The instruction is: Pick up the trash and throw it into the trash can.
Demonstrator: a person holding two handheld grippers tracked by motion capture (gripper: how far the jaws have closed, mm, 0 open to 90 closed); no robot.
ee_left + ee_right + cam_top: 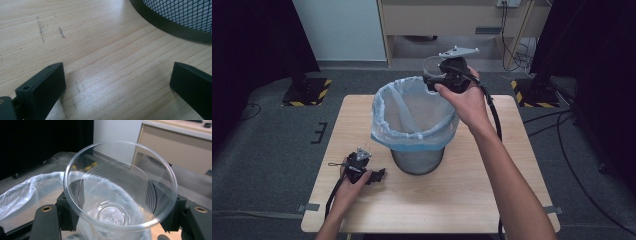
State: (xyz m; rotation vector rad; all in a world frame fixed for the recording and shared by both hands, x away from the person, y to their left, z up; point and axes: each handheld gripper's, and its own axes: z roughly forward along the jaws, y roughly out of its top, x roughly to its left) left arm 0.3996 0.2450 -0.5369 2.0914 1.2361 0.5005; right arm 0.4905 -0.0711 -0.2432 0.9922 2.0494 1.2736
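A clear plastic cup [120,192] sits upright between the two black jaws of my right gripper [118,206], which is shut on its ribbed sides. In the high view the right gripper [434,80] holds the cup [432,65] in the air at the far rim of a mesh waste bin [417,160] lined with a translucent bag [412,112]. My left gripper [378,175] rests low on the table just left of the bin's base. Its jaws stand wide apart over bare wood, so the left gripper [118,75] is open and holds nothing.
The wooden table [462,190] has room in front of and beside the bin. The bin's dark base ring [172,26] curves close ahead of the left jaws. Tripod feet with striped tape [307,92] and cables [562,125] lie on the floor around the table.
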